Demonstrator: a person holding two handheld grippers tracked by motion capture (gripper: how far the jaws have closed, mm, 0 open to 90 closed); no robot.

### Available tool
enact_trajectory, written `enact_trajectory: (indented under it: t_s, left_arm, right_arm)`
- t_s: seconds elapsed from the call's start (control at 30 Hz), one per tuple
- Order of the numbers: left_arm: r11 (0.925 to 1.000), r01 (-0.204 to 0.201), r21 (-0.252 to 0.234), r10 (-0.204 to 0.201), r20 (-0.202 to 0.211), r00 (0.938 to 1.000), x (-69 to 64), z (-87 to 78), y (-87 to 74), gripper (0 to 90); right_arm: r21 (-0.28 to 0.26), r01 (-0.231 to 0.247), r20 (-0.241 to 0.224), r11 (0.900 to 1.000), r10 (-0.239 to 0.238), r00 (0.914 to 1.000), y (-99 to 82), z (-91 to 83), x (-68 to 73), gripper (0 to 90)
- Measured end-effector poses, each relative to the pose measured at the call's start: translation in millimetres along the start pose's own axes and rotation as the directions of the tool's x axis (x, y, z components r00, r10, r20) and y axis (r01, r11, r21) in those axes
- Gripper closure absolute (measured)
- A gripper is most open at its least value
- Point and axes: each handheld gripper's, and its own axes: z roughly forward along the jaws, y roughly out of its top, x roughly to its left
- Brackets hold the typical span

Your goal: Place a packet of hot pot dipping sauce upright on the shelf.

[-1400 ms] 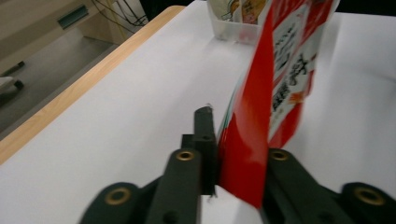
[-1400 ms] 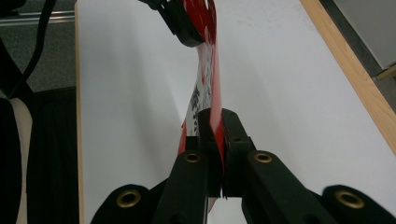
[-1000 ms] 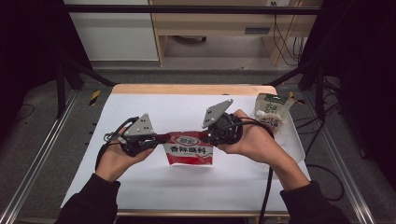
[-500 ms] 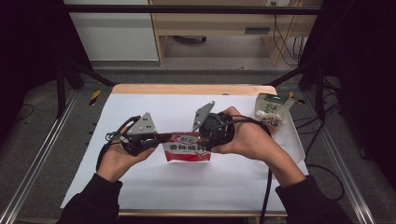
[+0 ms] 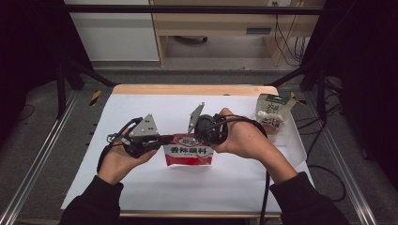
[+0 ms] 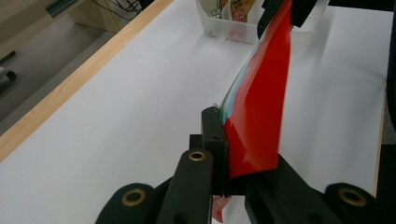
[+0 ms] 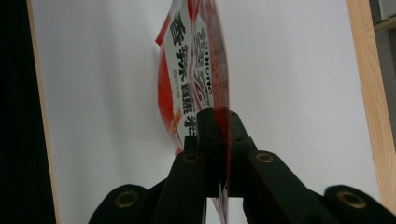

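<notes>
Red sauce pouch held up over white surface, near its middle, pinched at both top corners. Left tool clamped on pouch's left upper edge; in left gripper view, jaws tight on the red film, back of pouch facing camera, film stretching away to the far grip. Right tool clamped on pouch's right upper part; jaws just closing, pouch edge between them; in right gripper view, black jaws pressed together on the printed front, Chinese lettering visible. Pouch roughly upright, hanging between the two tools, bottom edge just above or touching surface, cannot tell which. Left hand below-left of pouch, right hand to its right, both wrapped round tool bodies. Grey three-cornered plates on top of both tools. Clear plastic bin at right edge of surface, well apart from pouch, with a beige-and-green pouch standing in it. Wooden strip along far edge of surface.
</notes>
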Motion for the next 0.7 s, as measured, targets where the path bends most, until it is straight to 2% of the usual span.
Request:
enact_trajectory:
  t_s: [0.13, 0.2, 0.27, 0.37, 0.43, 0.6, 0.7]
  left_arm:
    - [0.9995, 0.008, -0.029, -0.008, 0.004, 1.0, 0.2, 0.6, -2.5, 87.5]
    - [0.9978, 0.021, -0.063, -0.022, -0.016, 0.9996, 0.5, 0.8, -4.5, 77.5]
    - [0.9958, 0.035, -0.085, -0.037, -0.021, 0.9991, 0.9, 1.4, -6.5, 63.8]
    - [0.9933, 0.05, -0.105, -0.053, -0.034, 0.998, 1.0, 2.1, -10.1, 45.5]
    - [0.9921, 0.059, -0.111, -0.064, -0.042, 0.9971, 1.0, 2.2, -13.9, 38.3]
    - [0.9883, 0.083, -0.128, -0.092, -0.074, 0.993, 1.8, 0.7, -26.5, 27.5]
    - [0.9875, 0.095, -0.126, -0.108, -0.096, 0.9896, 0.6, -0.5, -40.3, 21.6]
  right_arm:
    - [0.003, -0.009, 0.017, 1.0, 0.008, 0.9998, 1.0, -2.4, -2.6, 89.4]
    - [0.005, -0.015, 0.017, 0.9999, 0.014, 0.9998, 0.7, -4.5, -5.3, 89.5]
    - [0.014, -0.024, 0.022, 0.9996, 0.024, 0.9995, 0.0, -7.3, -9.0, 89.6]
    - [0.025, -0.039, 0.021, 0.9989, 0.038, 0.9991, -2.3, -12.0, -14.2, 89.5]
    - [0.013, -0.051, 0.018, 0.9986, 0.051, 0.9986, -5.4, -17.1, -19.1, 89.5]
    - [-0.007, -0.078, 0.026, 0.9969, 0.078, 0.9966, -14.0, -28.0, -27.0, 89.5]
    - [-0.02, -0.092, 0.037, 0.9956, 0.092, 0.995, -19.9, -35.5, -30.2, 89.5]
